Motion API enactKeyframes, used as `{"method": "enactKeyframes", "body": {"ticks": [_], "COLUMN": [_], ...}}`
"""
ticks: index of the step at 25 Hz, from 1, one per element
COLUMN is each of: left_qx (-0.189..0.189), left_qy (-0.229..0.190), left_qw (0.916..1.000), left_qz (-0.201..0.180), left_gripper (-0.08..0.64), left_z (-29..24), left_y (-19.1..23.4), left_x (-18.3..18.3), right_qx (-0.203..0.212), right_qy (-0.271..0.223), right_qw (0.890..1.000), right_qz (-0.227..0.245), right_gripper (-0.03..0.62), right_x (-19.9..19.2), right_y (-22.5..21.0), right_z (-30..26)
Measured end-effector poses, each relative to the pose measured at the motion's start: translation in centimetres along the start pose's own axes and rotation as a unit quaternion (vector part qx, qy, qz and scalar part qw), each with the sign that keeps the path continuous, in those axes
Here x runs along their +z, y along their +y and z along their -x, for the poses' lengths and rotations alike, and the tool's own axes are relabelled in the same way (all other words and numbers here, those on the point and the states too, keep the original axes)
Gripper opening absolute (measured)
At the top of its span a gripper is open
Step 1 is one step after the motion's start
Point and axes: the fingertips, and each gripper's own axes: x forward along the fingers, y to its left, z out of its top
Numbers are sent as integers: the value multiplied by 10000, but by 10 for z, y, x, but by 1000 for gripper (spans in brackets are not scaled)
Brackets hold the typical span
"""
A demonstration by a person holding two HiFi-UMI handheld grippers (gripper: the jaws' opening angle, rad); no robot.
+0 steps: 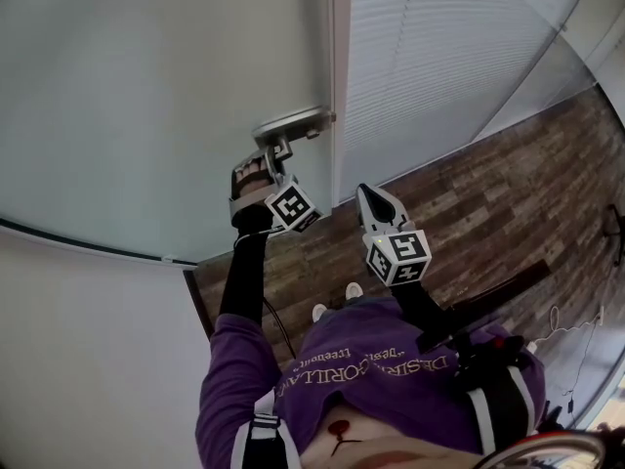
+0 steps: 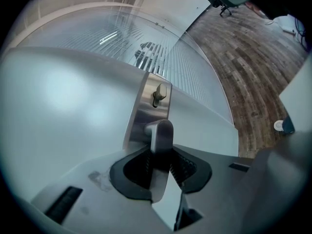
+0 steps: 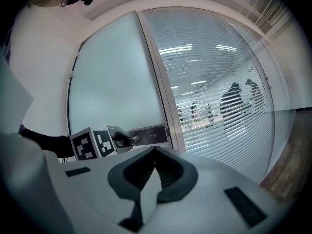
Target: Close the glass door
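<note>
A frosted glass door (image 1: 146,86) fills the upper left, with its metal handle (image 1: 290,123) at the edge just beside the door frame (image 1: 340,66). The left gripper (image 1: 276,161) reaches up to the handle, and its jaws are clamped on the lever, which stands between them. A small lock knob (image 2: 158,95) sits on the plate just beyond the handle. The right gripper (image 1: 364,193) hangs below and to the right of the handle, apart from it, its jaws closed together on nothing. Right of the handle are window blinds (image 1: 439,47), with a wooden floor (image 1: 488,193) below.
</note>
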Motion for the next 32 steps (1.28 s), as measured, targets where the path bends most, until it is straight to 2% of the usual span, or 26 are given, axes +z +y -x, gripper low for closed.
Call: {"method": "enactKeyframes", "body": {"ticks": [8,11,15,21,27,32], "left_qx": [192,101,26,42,-98,-18], "left_qy": [225,239,425,417,438,263], "left_qw": [9994,9996,9989,9989,9989,9996], "left_qz": [-180,-94,-181,-201,-151,-57], "left_gripper": [91,91,91,91,91,91], "left_z": [-15,-26,-41,-44,-47,-45], "left_y": [13,26,33,32,29,35], "left_x": [-6,5,3,2,-2,7], "right_qx": [141,137,144,96,19,-116], "right_qy": [-22,43,74,7,-61,-94], "right_qw": [9999,9998,9998,9998,9997,9995], "right_qz": [-30,-100,-137,-186,-221,-280], "right_gripper": [-9,-9,-9,-9,-9,-9], "right_x": [6,14,22,22,24,24], "right_y": [-14,-29,-37,-37,-25,-23], "right_z": [-2,-12,-19,-24,-32,-35]}}
